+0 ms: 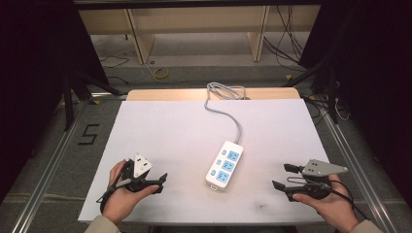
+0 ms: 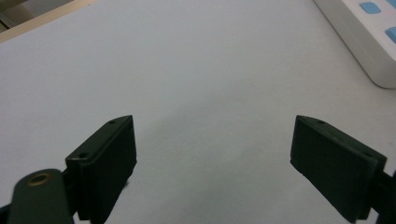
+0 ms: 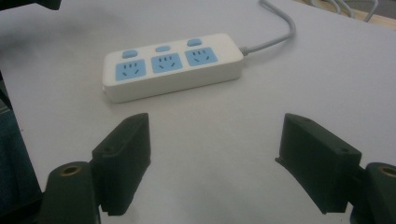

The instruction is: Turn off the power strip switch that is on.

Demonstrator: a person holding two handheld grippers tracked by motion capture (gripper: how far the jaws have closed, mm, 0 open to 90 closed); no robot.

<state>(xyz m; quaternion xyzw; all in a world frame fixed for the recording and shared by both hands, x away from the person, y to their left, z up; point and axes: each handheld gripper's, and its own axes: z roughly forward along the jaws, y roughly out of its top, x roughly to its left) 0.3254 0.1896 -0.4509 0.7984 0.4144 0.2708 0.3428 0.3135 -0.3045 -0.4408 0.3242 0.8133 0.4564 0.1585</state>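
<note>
White power strip (image 1: 224, 164) with three blue sockets lay near table centre, between both grippers, touching neither. Grey cord (image 1: 227, 112) ran from its far end to coil at far table edge. Left gripper (image 1: 156, 180) rested at near left, jaws spread wide, nothing between them. Right gripper (image 1: 285, 176) rested at near right, jaws likewise apart and empty, pointing toward strip. White table sheet (image 1: 165, 131) bare between jaws and strip. Left gripper view cut strip off at upper right corner. Floor cables beyond table indistinct.
</note>
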